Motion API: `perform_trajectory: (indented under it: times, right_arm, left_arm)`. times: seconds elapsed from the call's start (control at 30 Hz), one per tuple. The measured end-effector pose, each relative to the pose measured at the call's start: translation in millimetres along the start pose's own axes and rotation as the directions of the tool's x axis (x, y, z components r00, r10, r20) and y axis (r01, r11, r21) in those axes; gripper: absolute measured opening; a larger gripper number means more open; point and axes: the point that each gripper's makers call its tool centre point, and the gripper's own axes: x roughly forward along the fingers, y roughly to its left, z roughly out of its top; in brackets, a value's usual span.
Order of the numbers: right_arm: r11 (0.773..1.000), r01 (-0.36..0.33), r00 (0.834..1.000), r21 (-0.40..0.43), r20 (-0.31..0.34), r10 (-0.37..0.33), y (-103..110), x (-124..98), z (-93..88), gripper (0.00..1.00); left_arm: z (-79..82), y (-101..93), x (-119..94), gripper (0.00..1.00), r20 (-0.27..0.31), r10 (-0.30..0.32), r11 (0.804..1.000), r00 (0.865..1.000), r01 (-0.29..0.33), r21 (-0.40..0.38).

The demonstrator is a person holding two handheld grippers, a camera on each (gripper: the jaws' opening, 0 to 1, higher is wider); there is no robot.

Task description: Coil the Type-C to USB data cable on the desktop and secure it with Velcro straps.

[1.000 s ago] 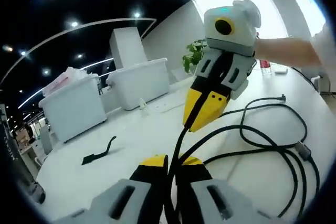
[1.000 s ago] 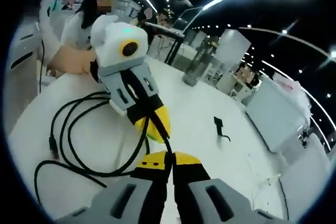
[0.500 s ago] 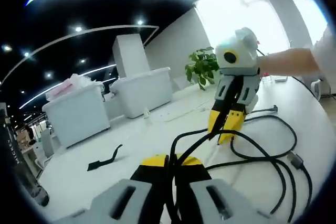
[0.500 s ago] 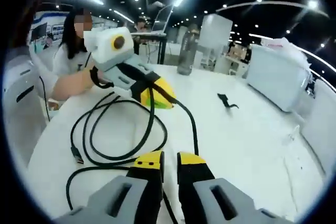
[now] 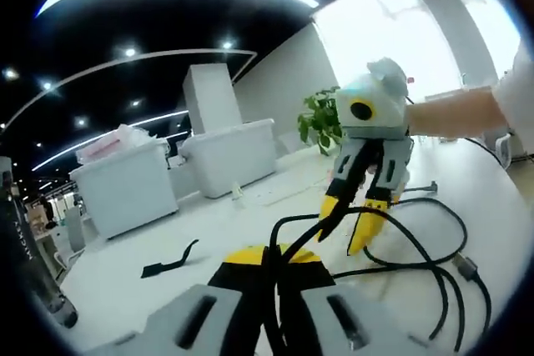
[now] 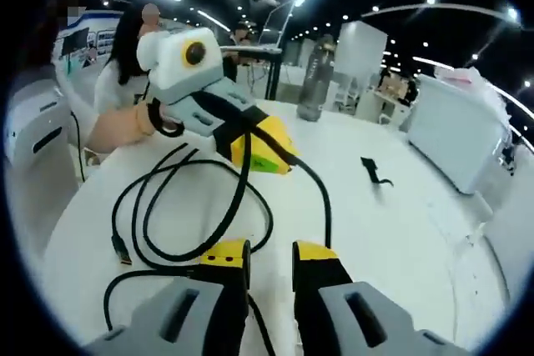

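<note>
Our right gripper (image 5: 355,227) has let go of the cable (image 6: 225,206) and now hangs open at two o'clock above the loops on the desk (image 6: 400,231). Our left gripper (image 5: 275,258) stays clamped on the cable. The strap (image 6: 375,174) lies well apart, unused, so securing remains.

Left claw (image 5: 271,256) clamped (right claw (image 6: 271,254) agape).

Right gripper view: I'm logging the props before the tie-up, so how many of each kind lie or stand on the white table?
Cable: 1
Strap: 1
Bottle: 1
Total: 3
</note>
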Motion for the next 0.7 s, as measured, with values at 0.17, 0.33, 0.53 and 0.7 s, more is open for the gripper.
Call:
perform_trajectory:
  times: [0.17, 0.33, 0.53, 0.7]
  right_arm:
    - [0.986, 0.167, 0.986, 0.017, -0.004, -0.167, -23, -63, -16.7, 0.23]
    - [0.988, 0.154, 0.970, 0.028, -0.192, -0.146, -5, -86, -82.6, 0.24]
    - [0.973, 0.178, 0.974, 0.150, -0.169, -0.152, -9, -90, -101.9, 0.17]
    - [0.975, 0.184, 0.973, 0.127, -0.164, -0.162, -9, -87, -95.3, 0.03]
  left_arm:
    - [7.3, -2.8, 0, 0.05, 0.024, 0.000, 1.000, 1.000, -0.001, 0.020]
    - [15.7, -5.8, -2, 0.05, 0.055, -0.002, 0.999, 0.998, 0.000, 0.042]
    - [23.7, -10.9, -3, 0.05, 0.103, -0.023, 0.999, 0.994, 0.018, 0.051]
    - [25.3, -13.0, -4, 0.05, 0.116, -0.035, 0.999, 0.993, 0.030, 0.040]
